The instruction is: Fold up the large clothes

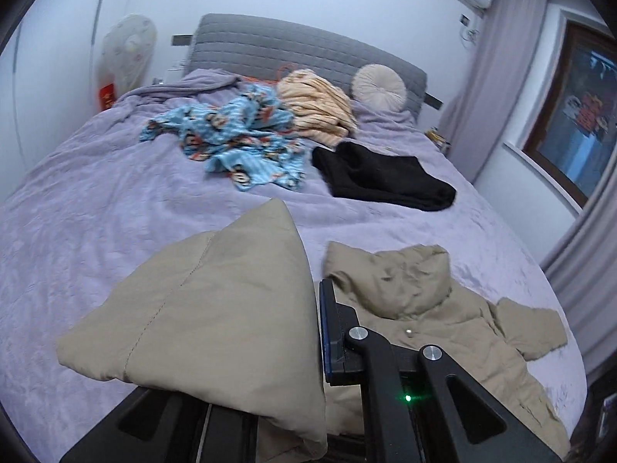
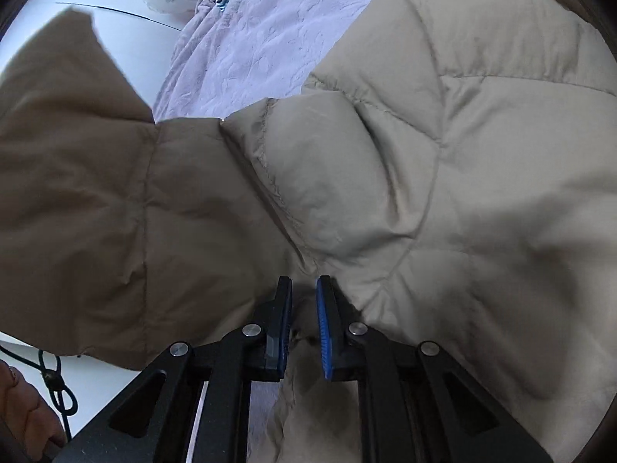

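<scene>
A beige quilted puffer jacket [image 1: 432,308] lies on the purple bedspread [image 1: 96,212], hood toward the headboard. My left gripper [image 1: 312,332] is shut on a lifted flap of the jacket [image 1: 216,308], which hides the left finger; only the right finger [image 1: 327,332] shows. In the right wrist view the jacket [image 2: 424,154] fills the frame. My right gripper [image 2: 302,320] is shut on a fold of the jacket between its blue pads [image 2: 323,328].
Farther up the bed lie a black garment [image 1: 385,177], a blue cartoon-print garment [image 1: 239,139] and a peach striped one [image 1: 316,104]. A round cushion [image 1: 380,87] leans on the grey headboard [image 1: 289,50]. Curtains and a window stand at the right.
</scene>
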Tool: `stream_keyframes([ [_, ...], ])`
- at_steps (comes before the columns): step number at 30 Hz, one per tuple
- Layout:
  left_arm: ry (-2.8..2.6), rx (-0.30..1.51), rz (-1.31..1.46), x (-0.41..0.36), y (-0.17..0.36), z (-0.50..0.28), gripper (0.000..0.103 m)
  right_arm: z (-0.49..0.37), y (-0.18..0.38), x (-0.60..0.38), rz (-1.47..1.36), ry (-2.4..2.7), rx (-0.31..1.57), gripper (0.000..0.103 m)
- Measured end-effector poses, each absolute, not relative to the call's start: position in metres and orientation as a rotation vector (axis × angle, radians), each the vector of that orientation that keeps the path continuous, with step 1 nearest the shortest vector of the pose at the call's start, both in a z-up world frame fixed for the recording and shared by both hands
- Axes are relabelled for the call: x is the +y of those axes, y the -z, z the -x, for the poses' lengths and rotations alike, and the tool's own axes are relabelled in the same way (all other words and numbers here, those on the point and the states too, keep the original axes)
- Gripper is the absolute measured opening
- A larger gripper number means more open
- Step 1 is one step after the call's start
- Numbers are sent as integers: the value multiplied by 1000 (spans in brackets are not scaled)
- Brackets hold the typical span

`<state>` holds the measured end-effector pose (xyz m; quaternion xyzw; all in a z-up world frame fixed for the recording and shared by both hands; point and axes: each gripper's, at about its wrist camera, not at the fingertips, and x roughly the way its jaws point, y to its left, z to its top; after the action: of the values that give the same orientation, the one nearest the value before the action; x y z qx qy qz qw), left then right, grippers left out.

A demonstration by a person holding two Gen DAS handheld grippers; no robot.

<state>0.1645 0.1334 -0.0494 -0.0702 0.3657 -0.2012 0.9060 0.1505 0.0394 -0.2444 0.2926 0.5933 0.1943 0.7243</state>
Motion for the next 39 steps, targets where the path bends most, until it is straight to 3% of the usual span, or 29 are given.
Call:
stream_keyframes([
  [4,527,822,38,32,76,-161,11,-114,220,-47,-667,-301,1250,15],
  [8,543,935,-199,-58,141,-144,11,-76,203,-143,-616,-89,1213,14],
  [12,512,1010,-379,-91,200,-125,11,-51,197,-203,-619,24,1199,15],
  [13,503,994,-410,-95,204,-119,16,-46,198,-212,-621,42,1200,15],
  [15,523,977,-425,-93,203,-110,35,-40,202,-225,-649,49,1203,15],
  [16,539,978,-423,-93,200,-106,74,-39,205,-226,-663,46,1204,15],
  [17,545,964,-419,-94,194,-101,98,-41,207,-227,-673,45,1204,15],
  [26,526,900,-294,-18,130,-73,98,-31,174,-219,-552,10,1173,16],
  [27,495,896,-264,-1,124,-74,98,-34,168,-211,-512,2,1165,27],
  [28,456,898,-229,19,119,-77,98,-39,160,-200,-456,-10,1153,55],
  [30,352,925,-141,65,120,-108,98,-46,142,-173,-343,-51,1102,85],
  [35,97,1131,110,163,171,-161,98,-68,121,-83,25,-180,1028,85],
  [39,88,1184,212,182,203,-172,98,-88,145,-7,401,-193,982,85],
])
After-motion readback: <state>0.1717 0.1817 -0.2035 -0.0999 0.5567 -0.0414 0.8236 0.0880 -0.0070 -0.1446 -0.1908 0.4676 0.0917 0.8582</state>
